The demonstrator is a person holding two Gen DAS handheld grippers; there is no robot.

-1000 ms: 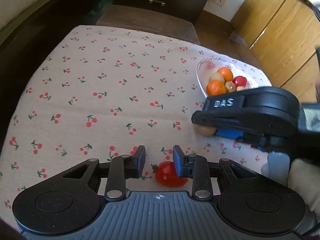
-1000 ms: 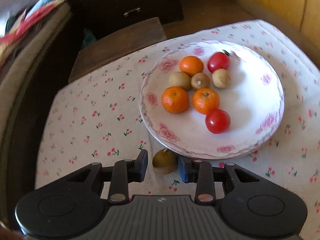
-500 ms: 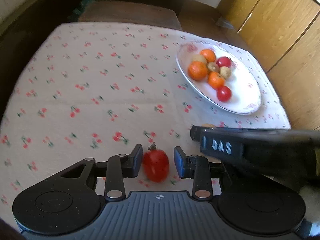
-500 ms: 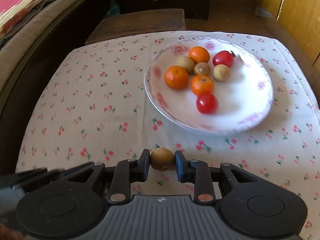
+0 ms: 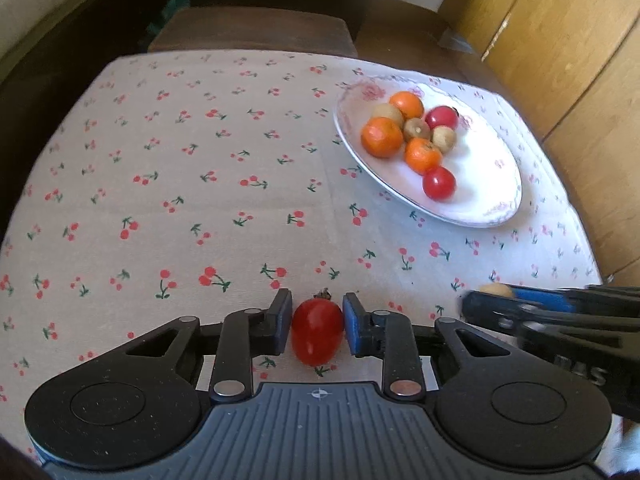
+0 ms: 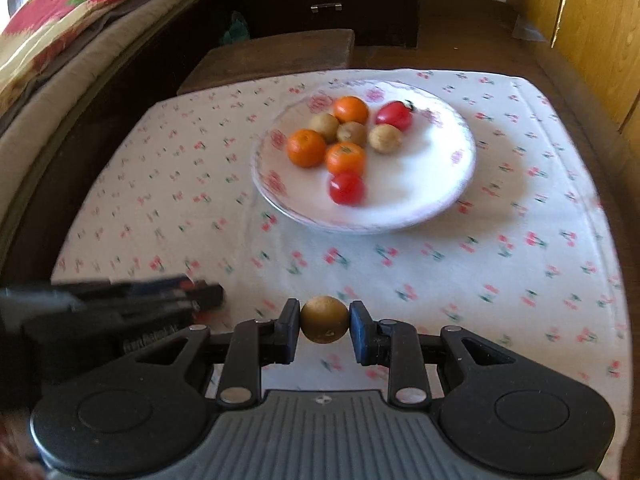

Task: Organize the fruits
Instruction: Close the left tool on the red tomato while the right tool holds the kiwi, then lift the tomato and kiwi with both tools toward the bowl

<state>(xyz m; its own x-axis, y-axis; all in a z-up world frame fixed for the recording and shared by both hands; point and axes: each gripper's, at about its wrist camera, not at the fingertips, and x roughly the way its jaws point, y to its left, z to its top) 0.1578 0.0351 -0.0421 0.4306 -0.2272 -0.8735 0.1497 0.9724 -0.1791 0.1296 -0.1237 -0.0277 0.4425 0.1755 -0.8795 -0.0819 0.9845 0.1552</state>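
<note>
Here, a cherry-print tablecloth covers the table, with a dark wooden stool beyond it at twelve o'clock, yellow wooden cabinets at two o'clock and folded bedding at ten o'clock in the right wrist view. A white floral plate sits at one o'clock on the cloth and holds three tangerines, three small brown fruits and two red tomatoes, clustered and touching. The left gripper has just been closing, and its pads now clamp an oblong red tomato just above the cloth. The right gripper is pinched narrowly on a round brown fruit, held clear of the cloth at six o'clock from the plate.
</note>
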